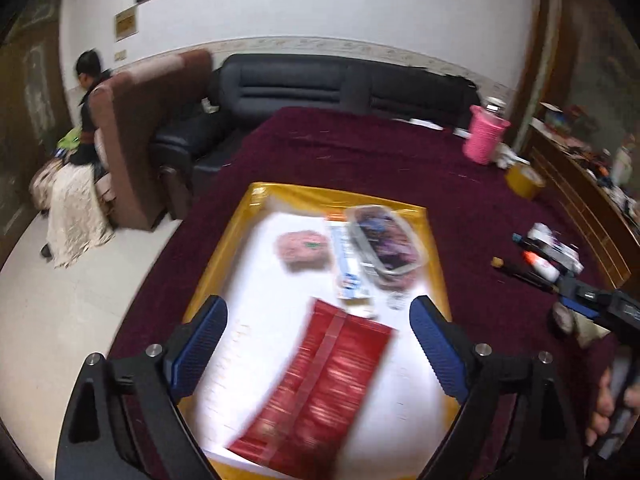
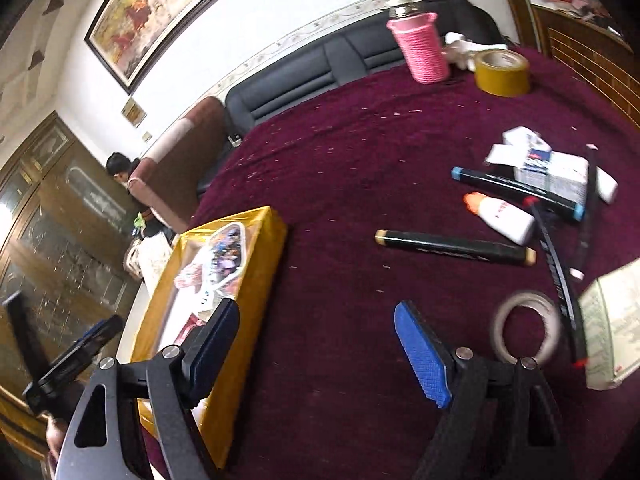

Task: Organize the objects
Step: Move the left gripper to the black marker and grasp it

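Since the task is sorting, the yellow-rimmed tray (image 1: 256,200) at the left of the maroon tablecloth (image 1: 360,152) appears to serve as the collecting place; it lies flat with white lining, and already holds a red packet (image 1: 320,388) lying aslant nearest the viewer, a pink pouch (image 1: 302,250) further back, a blue-and-white box (image 1: 346,264) beside that, and a clear-lidded case (image 1: 386,240) at the far right corner, touching the box; left gripper (image 1: 318,344) hangs over the tray's near half, jaws spread wide, nothing between them, the red packet below the gap but whether touched cannot be told through the blur; right of the tray, loose items still await gathering: black marker (image 2: 454,246) lying alone, white bottle with orange cap (image 2: 500,214) just beyond it, blue-capped marker (image 2: 516,190) resting against a printed carton (image 2: 556,174), roll of pale tape (image 2: 524,330) nearest; right gripper (image 2: 320,344) hovers over bare cloth between tray and tape roll, jaws wide, empty; pink knitted bottle sleeve (image 2: 420,46) and brown tape roll (image 2: 502,72) stand at the far edge, well apart from the rest
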Motion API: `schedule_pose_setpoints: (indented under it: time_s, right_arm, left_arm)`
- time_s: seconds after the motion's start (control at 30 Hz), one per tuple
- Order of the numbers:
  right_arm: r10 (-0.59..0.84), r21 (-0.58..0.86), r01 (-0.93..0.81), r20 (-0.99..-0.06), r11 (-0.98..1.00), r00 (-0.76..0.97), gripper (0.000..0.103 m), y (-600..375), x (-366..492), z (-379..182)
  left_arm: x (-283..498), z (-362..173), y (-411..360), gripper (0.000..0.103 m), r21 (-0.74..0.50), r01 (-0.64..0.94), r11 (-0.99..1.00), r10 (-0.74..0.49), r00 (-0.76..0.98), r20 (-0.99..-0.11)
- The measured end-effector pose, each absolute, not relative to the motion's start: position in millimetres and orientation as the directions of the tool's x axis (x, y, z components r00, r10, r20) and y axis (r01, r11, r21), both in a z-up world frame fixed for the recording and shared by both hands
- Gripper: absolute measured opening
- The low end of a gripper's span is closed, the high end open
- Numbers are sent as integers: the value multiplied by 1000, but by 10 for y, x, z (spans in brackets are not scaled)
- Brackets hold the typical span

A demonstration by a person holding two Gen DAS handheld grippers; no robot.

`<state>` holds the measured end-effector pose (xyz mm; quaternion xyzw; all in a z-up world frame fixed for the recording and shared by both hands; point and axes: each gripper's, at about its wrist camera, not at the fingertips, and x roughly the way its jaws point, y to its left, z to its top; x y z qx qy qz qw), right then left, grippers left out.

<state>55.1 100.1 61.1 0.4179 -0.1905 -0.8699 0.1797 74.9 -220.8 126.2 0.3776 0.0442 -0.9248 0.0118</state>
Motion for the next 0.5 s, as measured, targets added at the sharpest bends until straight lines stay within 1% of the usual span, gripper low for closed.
schedule_pose_setpoints:
  time_s: [0.2,0.33,0.5]
  right_arm:
    - [-473,524,101,-649,-846,-596,85,1383,658,467]
    - [-465,548,71,-628,-834,-624,85,1649,768,461]
    - [-431,554,33,-607,-832,-668,87,1989,916,466]
  left_arm:
    - [735,1245,-1491,92,-85,-126,-988,148,-669,-728]
    - [711,1164,-1008,92,-87,-230,-969,216,-629,-746]
    - [655,964,-487,92,-143,-332,-932,309,-527,-792]
